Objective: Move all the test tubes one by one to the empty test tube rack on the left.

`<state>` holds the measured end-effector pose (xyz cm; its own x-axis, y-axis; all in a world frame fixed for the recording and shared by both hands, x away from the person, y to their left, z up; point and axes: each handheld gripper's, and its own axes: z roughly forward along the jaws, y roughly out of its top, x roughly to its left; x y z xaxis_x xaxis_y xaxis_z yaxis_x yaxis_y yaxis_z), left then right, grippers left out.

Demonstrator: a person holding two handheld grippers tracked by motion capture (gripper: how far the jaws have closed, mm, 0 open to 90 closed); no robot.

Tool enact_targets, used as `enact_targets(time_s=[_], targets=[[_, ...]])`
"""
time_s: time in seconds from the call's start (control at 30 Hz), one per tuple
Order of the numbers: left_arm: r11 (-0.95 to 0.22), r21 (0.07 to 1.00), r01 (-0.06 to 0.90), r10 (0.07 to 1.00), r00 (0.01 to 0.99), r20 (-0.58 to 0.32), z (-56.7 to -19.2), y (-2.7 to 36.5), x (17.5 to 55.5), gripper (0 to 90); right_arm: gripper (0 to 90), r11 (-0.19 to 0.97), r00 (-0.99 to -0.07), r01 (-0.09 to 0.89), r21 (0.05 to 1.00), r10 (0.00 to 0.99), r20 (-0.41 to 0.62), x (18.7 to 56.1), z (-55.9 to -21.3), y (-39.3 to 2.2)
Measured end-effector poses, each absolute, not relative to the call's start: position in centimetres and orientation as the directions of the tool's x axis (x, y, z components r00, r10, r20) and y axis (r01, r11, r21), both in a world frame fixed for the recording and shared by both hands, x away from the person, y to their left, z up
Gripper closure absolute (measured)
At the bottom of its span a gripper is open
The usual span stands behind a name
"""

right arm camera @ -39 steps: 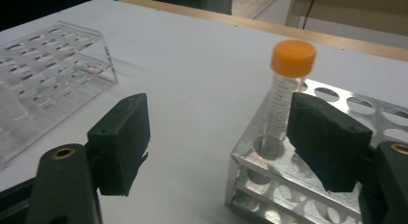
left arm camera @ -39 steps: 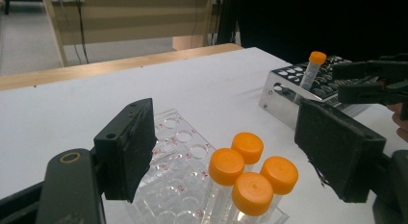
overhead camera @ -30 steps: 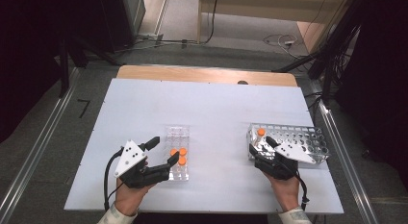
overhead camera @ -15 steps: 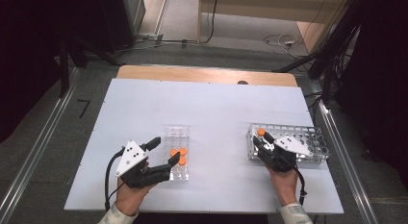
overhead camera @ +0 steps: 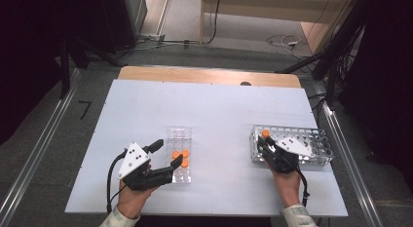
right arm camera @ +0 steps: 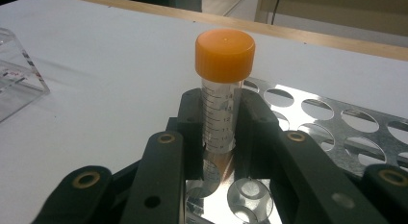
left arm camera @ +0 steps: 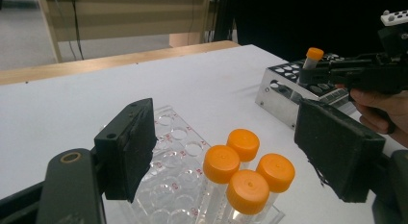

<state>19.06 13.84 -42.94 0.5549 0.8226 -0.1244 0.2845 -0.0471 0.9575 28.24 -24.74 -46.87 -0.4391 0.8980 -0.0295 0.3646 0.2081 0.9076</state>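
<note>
Now right gripper (right arm camera: 219,132) jaws have just closed onto the orange-capped tube (right arm camera: 222,89) in the metal rack (right arm camera: 337,132); lift-out looks next. Left gripper (left arm camera: 231,152) jaws spread, four capped tubes (left arm camera: 248,173) between them.

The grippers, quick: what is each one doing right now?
Left gripper: open, its jaws either side of the four orange-capped tubes in the clear rack.
Right gripper: just closed on the tube standing in the metal rack.

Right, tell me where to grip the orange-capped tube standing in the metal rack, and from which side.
Grip the tube on its clear graduated wall just below the orange cap, coming in level from the rack's near end. It stands upright in a corner hole, body exposed above the plate. The right gripper already has its jaws shut there.
</note>
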Motion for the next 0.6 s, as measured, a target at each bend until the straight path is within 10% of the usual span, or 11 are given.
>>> enact_targets(time_s=[0.6], targets=[[-0.045, 0.958, 0.282, 0.822, 0.556, -0.125, -42.9, 13.8, 19.1, 22.4, 71.5, 0.150, -0.439, 0.267, 0.952, 0.898, -0.019, 26.7, -43.7, -25.4]])
